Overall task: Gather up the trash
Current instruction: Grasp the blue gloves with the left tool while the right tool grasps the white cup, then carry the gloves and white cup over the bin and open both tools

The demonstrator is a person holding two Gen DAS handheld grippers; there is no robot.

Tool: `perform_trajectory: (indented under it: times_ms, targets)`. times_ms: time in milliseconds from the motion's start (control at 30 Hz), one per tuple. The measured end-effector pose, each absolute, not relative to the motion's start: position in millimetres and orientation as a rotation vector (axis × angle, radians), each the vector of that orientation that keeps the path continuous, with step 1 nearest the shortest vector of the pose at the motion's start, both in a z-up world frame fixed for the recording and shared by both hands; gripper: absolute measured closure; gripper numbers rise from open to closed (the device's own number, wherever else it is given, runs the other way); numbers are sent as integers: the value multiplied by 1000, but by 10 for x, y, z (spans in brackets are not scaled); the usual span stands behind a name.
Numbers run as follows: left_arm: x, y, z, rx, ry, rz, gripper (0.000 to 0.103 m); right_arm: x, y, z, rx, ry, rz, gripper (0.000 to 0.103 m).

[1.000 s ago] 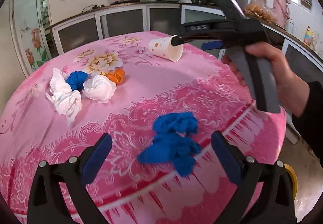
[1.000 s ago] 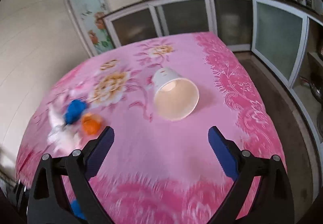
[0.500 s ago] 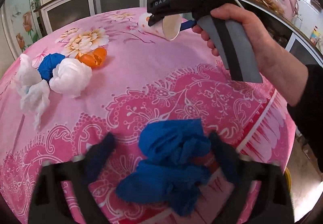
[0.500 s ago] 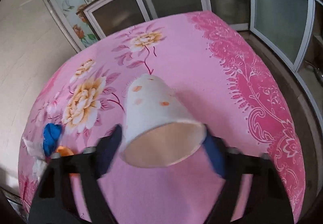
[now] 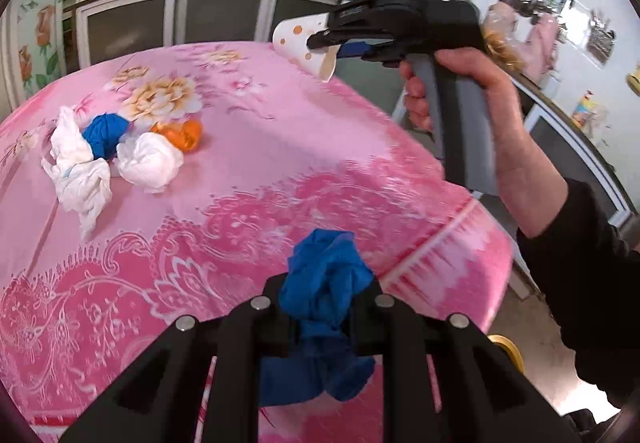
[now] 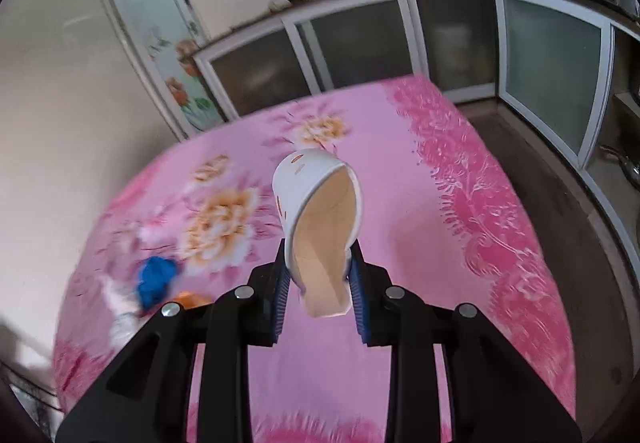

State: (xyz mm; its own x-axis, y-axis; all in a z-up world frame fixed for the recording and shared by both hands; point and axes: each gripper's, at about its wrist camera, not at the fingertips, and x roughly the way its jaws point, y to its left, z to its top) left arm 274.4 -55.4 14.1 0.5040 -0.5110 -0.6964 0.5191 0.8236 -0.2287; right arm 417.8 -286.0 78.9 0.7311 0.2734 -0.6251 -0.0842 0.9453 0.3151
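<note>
My left gripper point(image 5: 324, 307) is shut on a crumpled blue wad point(image 5: 326, 283) and holds it just above the near edge of the pink table point(image 5: 280, 147). My right gripper point(image 6: 320, 283) is shut on a white paper cup point(image 6: 320, 211) with orange dots, squashed flat and lifted off the table. The cup also shows in the left wrist view point(image 5: 306, 43), held by the right gripper point(image 5: 320, 39) over the far side. A pile of trash lies at the left: white tissues point(image 5: 80, 167), a white wad point(image 5: 150, 163), a blue ball point(image 5: 105, 133) and an orange scrap point(image 5: 182, 133).
Cabinets with dark glass doors point(image 5: 180, 23) line the wall behind the table. A counter with kitchen items point(image 5: 520, 31) runs along the right. A yellow round object point(image 5: 506, 347) sits on the floor below the table's right edge.
Both grippers have closed: the left one on the blue wad, the right one on the paper cup. Both items have been lifted off the tablecloth.
</note>
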Motion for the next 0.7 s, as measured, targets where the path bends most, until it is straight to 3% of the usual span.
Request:
perform_trajectory:
  times_ms: [300, 700]
  targets:
    - [2289, -894, 139, 32, 848, -770, 87, 2350, -3420, 1146, 215, 650, 150, 75]
    - [1262, -2141, 174, 253, 814, -1081, 87, -178, -4251, 733, 269, 753, -214, 71]
